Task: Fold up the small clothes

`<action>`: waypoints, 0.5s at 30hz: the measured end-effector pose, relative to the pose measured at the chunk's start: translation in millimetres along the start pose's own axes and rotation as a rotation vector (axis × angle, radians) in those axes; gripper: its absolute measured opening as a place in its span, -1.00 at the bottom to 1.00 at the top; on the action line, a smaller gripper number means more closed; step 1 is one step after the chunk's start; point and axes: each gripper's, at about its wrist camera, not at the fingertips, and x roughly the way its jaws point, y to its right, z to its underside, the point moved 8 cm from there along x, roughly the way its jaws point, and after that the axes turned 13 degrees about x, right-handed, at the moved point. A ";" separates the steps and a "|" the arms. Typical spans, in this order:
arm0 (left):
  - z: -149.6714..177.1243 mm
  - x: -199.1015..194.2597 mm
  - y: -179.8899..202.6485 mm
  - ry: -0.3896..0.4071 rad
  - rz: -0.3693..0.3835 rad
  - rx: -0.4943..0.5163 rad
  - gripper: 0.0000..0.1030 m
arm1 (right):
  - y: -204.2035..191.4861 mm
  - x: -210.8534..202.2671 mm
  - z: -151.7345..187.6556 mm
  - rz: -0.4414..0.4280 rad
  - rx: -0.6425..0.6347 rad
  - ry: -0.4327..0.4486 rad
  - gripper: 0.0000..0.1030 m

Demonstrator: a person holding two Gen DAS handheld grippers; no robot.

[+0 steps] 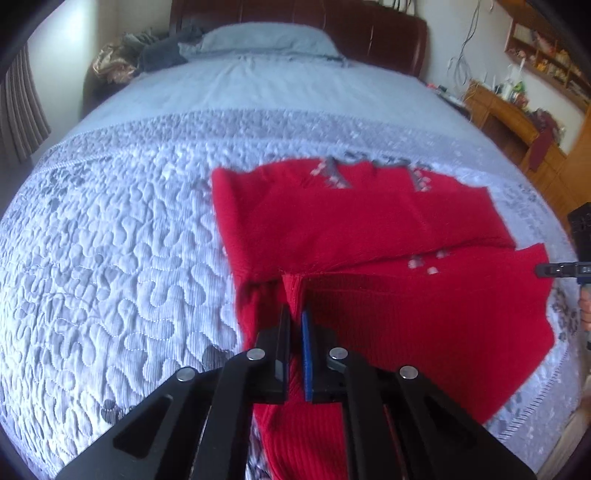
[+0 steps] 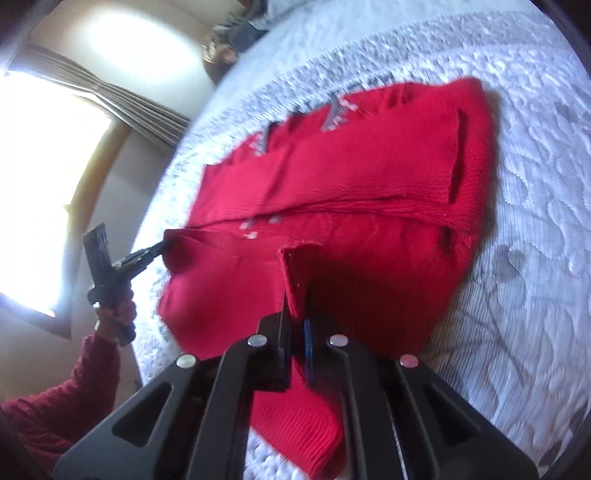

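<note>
Red knit fabric is filling the lower centre of both wrist views: one small sweater (image 1: 369,229) is lying on the quilted grey bedspread (image 1: 110,258), partly folded, with grey-and-white patterning near its far edge. The left tool (image 1: 294,314) is clamping a raised fold of the ribbed hem between its closed fingers, at the bottom centre of its own frame. The right tool (image 2: 297,317) is likewise pinching a lifted edge of the sweater (image 2: 351,177), its fingers pressed together on the cloth.

Only the left wrist view is showing the head of the bed: one grey pillow (image 1: 258,37), a dark headboard (image 1: 388,33), and wooden shelving (image 1: 517,122) at upper right. The right tool (image 1: 557,269) is also appearing at that frame's right edge, gripping the sweater's corner. Only the right wrist view is showing a bright window with a curtain (image 2: 122,99) at upper left, and the left tool (image 2: 159,248) held by a hand (image 2: 120,314) in a red sleeve at the sweater's left corner.
</note>
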 end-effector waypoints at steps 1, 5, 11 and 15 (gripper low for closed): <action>-1.3 -5.7 0.8 0.015 -0.003 0.000 -0.90 | -2.3 -4.5 -0.1 -0.002 -0.004 0.009 -0.93; -18.8 -13.3 -3.7 0.045 0.001 -0.031 -0.90 | -5.1 -15.2 -13.7 0.009 0.012 0.040 -0.94; -74.0 -14.9 -24.3 0.130 0.004 -0.115 -0.90 | -11.6 -37.9 -55.3 0.002 0.022 0.118 -0.94; -112.6 8.6 -43.4 0.130 -0.031 -0.144 -0.90 | -8.0 -40.4 -98.4 0.021 0.054 0.157 -0.94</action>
